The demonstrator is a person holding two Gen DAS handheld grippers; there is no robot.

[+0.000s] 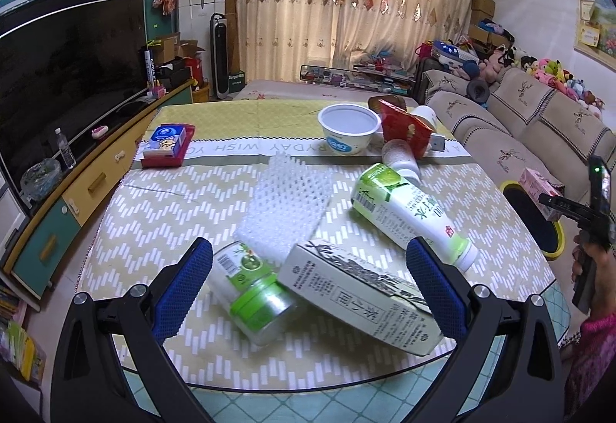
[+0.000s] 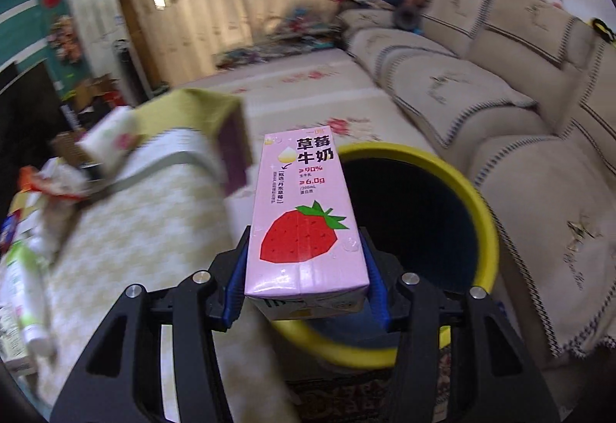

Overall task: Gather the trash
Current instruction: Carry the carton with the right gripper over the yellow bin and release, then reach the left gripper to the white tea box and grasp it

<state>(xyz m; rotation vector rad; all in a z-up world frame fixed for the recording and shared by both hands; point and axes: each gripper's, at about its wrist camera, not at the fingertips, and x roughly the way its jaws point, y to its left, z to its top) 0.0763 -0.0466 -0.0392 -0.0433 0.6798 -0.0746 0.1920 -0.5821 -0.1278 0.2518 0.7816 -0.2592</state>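
- My right claw [image 2: 306, 261] is clamped on a pink strawberry milk carton [image 2: 302, 215], blue pads pressing its two long sides.
- The carton points away from me, its far end over the near rim of the yellow bin [image 2: 489, 226].
- The bin stands on the floor between the table [image 2: 154, 238] and the sofa [image 2: 481, 107]; its inside is dark.
- My left claw [image 1: 308, 292] is open, jaws wide apart, hovering over the near edge of the table and holding nothing.
- Between its pads lie a clear jar with a green lid [image 1: 252, 288] and a pale tea box [image 1: 358, 299], both on their sides; the box leans on the jar.
- Just beyond them on the table lies a white foam net [image 1: 287, 207], and beside it a green-and-white bottle [image 1: 408, 211] on its side.
- Farther back on the table stand a white tub [image 1: 348, 128], a red packet [image 1: 406, 128] and a small clear bottle [image 1: 400, 157].
- At the table's far left corner sits a tissue pack [image 1: 165, 143] on a red tray.
- From the left view, my right hand [image 1: 585, 261] shows at the bin's side of the table.
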